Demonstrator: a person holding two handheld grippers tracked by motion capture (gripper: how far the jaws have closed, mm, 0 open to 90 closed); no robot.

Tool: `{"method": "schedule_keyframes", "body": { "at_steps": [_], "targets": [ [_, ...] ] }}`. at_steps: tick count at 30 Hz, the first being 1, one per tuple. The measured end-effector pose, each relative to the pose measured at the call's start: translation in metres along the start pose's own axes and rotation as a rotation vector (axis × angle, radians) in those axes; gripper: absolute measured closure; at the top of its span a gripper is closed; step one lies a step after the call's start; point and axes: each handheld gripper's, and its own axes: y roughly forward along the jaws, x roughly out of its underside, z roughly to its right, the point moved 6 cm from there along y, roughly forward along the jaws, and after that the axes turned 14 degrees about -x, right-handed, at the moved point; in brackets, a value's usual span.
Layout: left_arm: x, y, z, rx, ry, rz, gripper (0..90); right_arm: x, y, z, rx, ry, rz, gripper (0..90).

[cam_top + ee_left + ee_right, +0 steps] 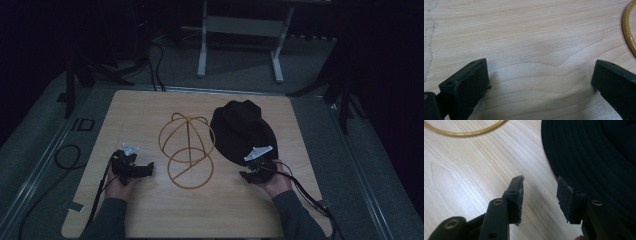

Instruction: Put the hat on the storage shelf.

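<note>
High view: a wooden table [150, 215] carries a gold wire hat stand [187, 150] at centre and a black hat [242, 130] just to its right, near but apart. The right gripper [254, 172], at the lower right, sits at the hat's near brim. In the right gripper view the brim [589, 157] fills the upper right; the jaws stand at a narrow gap with only bare wood between them, the right jaw just beside the brim edge, and nothing is gripped. The left gripper [137, 170] rests at the lower left, beside the stand; its view shows the jaws set wide over bare wood, the stand's ring [627, 30] at the right edge. Step in hand, judged: approach to grasp the hat. The next move calls for getting the brim edge between the pads, then closing.
</note>
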Motion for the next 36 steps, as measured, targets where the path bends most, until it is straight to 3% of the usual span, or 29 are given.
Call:
{"method": "schedule_keyframes", "body": {
  "at_steps": [6,15,22,28,36],
  "targets": [
    [0.000,0.000,0.000,0.000,0.000,0.000,1.5,-0.002,-0.014,0.000,0.002,-0.008,-0.016,57.4],
    [0.000,0.000,0.000,0.000,0.000,0.000,1.5,-0.010,-0.029,0.005,-0.034,0.006,-0.038,55.4],
    [0.000,0.000,0.000,0.000,0.000,0.000,1.5,-0.020,-0.045,0.010,-0.016,-0.002,-0.042,54.4],
    [0.000,0.000,0.000,0.000,-0.001,0.000,1.5,-0.026,-0.052,0.012,-0.032,-0.005,-0.049,57.6],
    [0.000,0.000,0.000,0.000,-0.001,0.000,1.5,-0.032,-0.061,0.016,-0.021,0.002,-0.054,54.7]
  ]
}}
